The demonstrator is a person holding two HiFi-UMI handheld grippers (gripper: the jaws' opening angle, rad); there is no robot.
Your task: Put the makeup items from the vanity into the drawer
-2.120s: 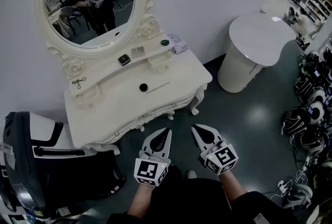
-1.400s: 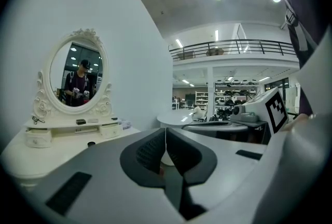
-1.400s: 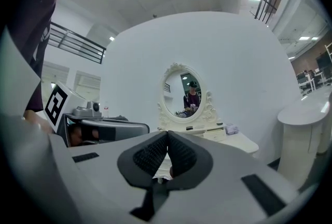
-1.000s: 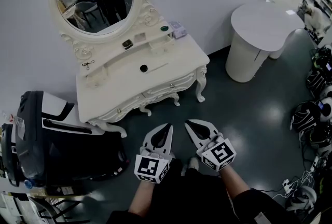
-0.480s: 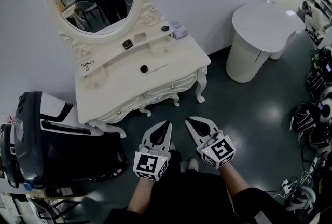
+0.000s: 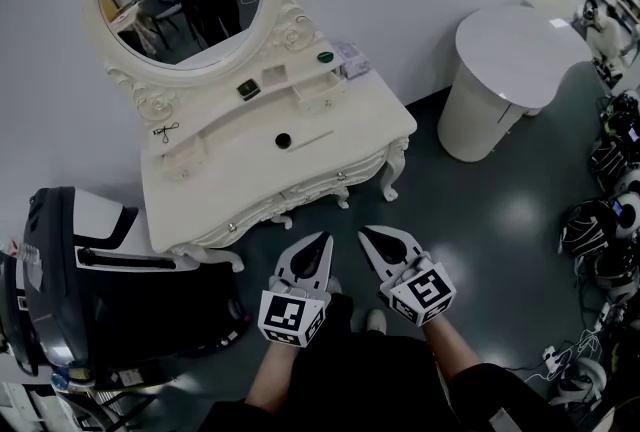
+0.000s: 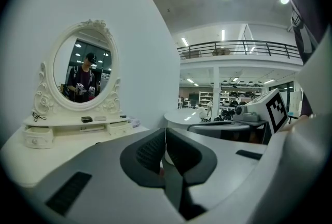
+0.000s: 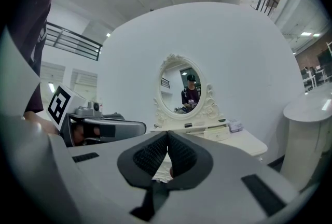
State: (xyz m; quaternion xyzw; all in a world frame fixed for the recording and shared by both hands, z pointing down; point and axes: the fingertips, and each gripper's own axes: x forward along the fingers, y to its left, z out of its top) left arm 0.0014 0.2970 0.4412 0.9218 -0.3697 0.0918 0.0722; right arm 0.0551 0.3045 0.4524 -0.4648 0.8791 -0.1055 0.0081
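Note:
The white vanity [image 6: 330, 155] with its oval mirror stands ahead of me, its front drawers closed. On its top lie a round black compact [image 6: 283, 140] and a thin stick [image 6: 312, 136]. The raised shelf carries a black square case [image 6: 245, 90], a pale square case [image 6: 272, 75], a green-lidded pot [image 6: 325, 57] and a small box [image 6: 350, 60]. A small curler tool [image 6: 165, 132] lies at the shelf's left end. My left gripper [image 6: 325, 238] [image 7: 165, 132] and right gripper [image 6: 364, 233] [image 8: 167, 135] hover side by side short of the vanity's front. Both are shut and empty.
A round white pedestal table [image 6: 515, 55] stands to the right of the vanity. A bulky black and white machine [image 6: 90, 260] sits on the floor at the left. Several headsets and cables [image 6: 605, 220] crowd the right edge. Dark floor lies between me and the vanity.
The vanity has come closer to both grippers as I stepped toward it. The grippers keep their side-by-side pose and stay shut.

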